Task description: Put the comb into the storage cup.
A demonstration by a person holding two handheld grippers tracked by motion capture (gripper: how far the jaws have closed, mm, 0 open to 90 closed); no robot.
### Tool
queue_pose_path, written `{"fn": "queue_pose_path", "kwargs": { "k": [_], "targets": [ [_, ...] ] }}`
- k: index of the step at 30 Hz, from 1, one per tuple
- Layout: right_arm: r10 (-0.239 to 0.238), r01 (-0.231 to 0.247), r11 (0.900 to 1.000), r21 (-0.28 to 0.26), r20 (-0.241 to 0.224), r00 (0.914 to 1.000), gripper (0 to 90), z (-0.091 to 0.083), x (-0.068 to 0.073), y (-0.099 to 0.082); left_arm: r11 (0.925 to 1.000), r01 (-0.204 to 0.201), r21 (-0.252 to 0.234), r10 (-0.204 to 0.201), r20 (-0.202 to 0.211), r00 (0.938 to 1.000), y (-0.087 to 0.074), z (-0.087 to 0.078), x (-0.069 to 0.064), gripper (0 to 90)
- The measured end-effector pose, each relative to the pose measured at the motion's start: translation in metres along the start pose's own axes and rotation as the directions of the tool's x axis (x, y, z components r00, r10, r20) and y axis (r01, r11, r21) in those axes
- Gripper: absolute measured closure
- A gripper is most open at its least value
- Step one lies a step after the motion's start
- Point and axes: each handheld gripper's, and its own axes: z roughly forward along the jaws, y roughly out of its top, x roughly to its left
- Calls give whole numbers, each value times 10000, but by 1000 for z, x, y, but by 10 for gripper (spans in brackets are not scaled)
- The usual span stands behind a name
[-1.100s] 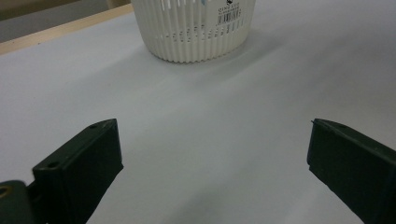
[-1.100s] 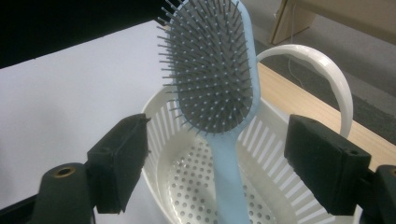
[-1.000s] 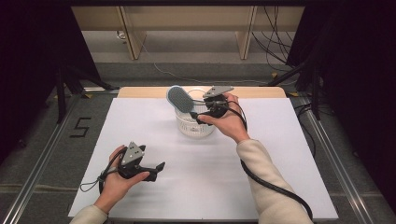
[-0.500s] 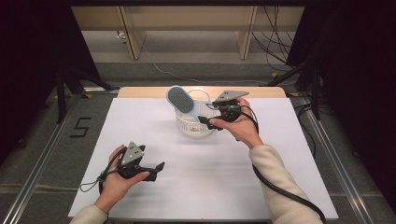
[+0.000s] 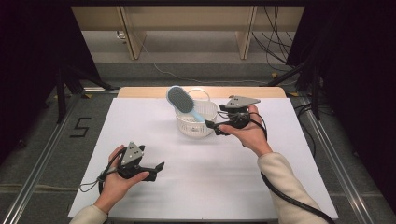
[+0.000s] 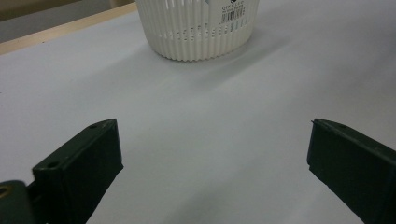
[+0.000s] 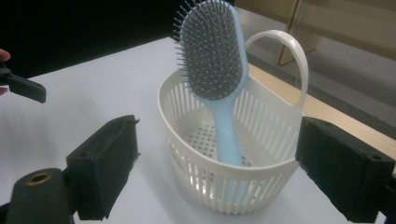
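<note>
Hairbrush (image 7: pixel 215 60): leaning handle-down inside the basket (image 7: pixel 196 121).
Right tool (image 5: pixel 215 127): released, jaws just opening, hovering beside the basket.
Left tool (image 5: pixel 158 166): released, well apart from the basket.

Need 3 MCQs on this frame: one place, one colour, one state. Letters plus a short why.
1. Where is the light blue plastic hairbrush?
A flat on the table
B standing in the white slotted plastic basket
C in a gripper

2. What colour is the brush's bristle pad?
A grey
B red
C yellow

3. The right gripper's jaws are:
A shut on the handle
B open, holding nothing
C shut on the rim

Key: B, its handle is down inside the basket; A, grey pad in the right gripper view; B, the jaws stand wide and have just been opening.
</note>
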Motion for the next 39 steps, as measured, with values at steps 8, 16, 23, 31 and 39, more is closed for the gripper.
{"fn": "queue_pose_path", "kwargs": {
  "k": [8,16,23,31,39],
  "targets": [
    [130,-131,9997,-186,-41,9999,144,-17,-1,-9,10000,-9,7,9,-17,10000,0,0,0,25],
    [286,-285,9994,-208,41,9996,151,-34,-2,-19,10000,11,13,-11,-30,10000,0,0,0,25],
    [407,-405,9990,-173,143,9991,152,-47,-4,-32,10000,7,14,-7,-22,10000,0,0,0,25],
    [532,-523,9982,-288,295,9981,154,-62,-3,-42,10000,2,8,-2,-41,10000,0,-1,1,25],
    [528,-511,9980,-362,499,9974,155,-77,-1,-54,10000,31,-6,-31,-32,10000,0,-1,0,25]
  ]
}}
